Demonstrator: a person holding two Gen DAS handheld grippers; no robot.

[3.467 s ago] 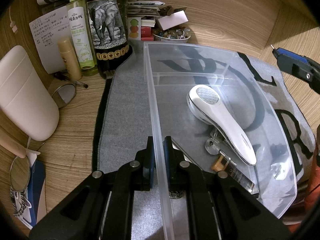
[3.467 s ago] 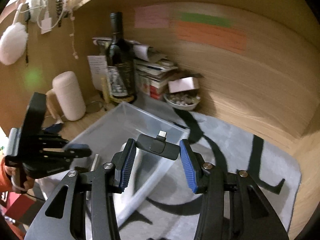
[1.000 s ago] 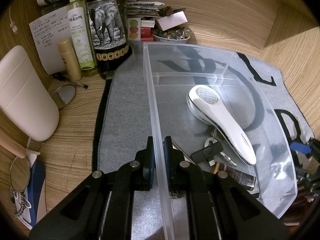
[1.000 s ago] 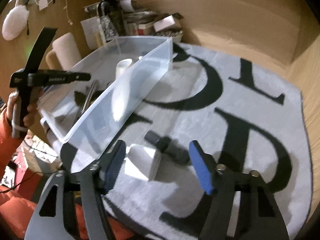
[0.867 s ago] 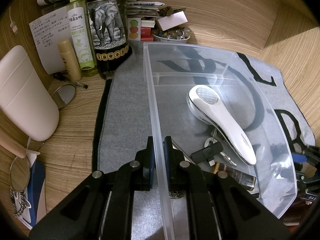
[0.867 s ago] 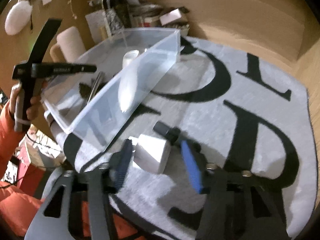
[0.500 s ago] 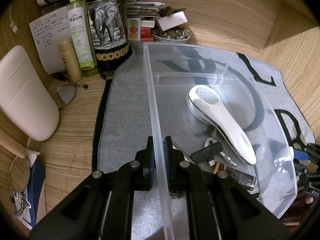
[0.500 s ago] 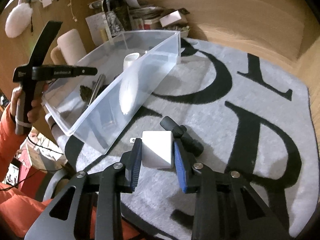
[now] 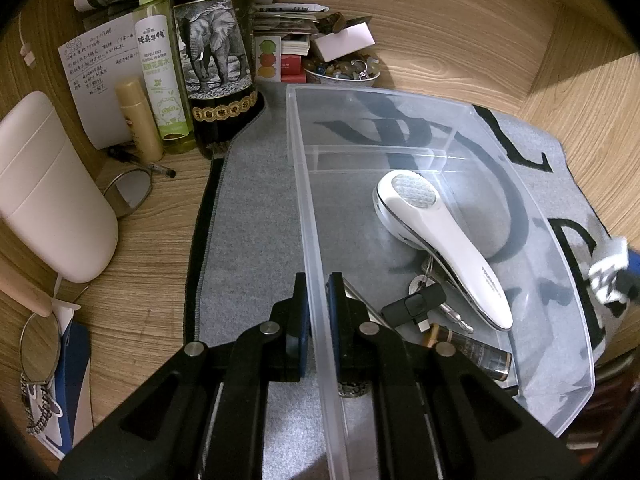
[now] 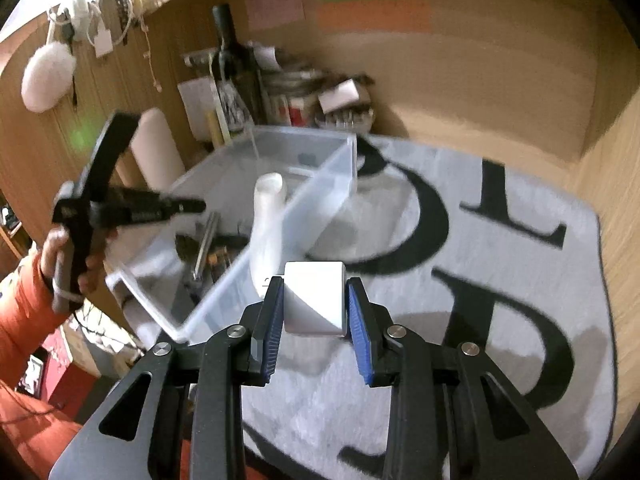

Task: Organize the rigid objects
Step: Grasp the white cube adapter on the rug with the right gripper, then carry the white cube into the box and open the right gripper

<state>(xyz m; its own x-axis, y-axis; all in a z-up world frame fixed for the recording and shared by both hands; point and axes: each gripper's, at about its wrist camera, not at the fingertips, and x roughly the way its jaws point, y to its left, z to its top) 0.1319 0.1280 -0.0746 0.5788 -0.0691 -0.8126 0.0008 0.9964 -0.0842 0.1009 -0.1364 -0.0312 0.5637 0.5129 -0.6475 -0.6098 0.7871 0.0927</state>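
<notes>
My left gripper (image 9: 318, 280) is shut on the left wall of a clear plastic bin (image 9: 308, 200). Inside the bin lie a white handheld device (image 9: 440, 240), a black USB dongle (image 9: 414, 305), keys (image 9: 424, 278) and a dark tube with a gold cap (image 9: 468, 346). My right gripper (image 10: 314, 304) is shut on a white cube charger (image 10: 314, 298) and holds it in the air beside the bin's near right wall (image 10: 280, 240). In the left wrist view the right gripper shows blurred at the right edge (image 9: 612, 276).
A grey rug with black letters (image 10: 500, 280) lies under the bin. At the back left stand an elephant-label bottle (image 9: 216, 64), a green spray bottle (image 9: 160, 72), a small tan bottle (image 9: 138, 120), a white rounded container (image 9: 44, 188), a bead bowl (image 9: 344, 72) and papers. A round mirror (image 9: 128, 192) lies on the wood.
My right gripper let the black dongle into the bin, came down to the rug, closed on the white charger and lifted it toward the bin. My left gripper has stayed put.
</notes>
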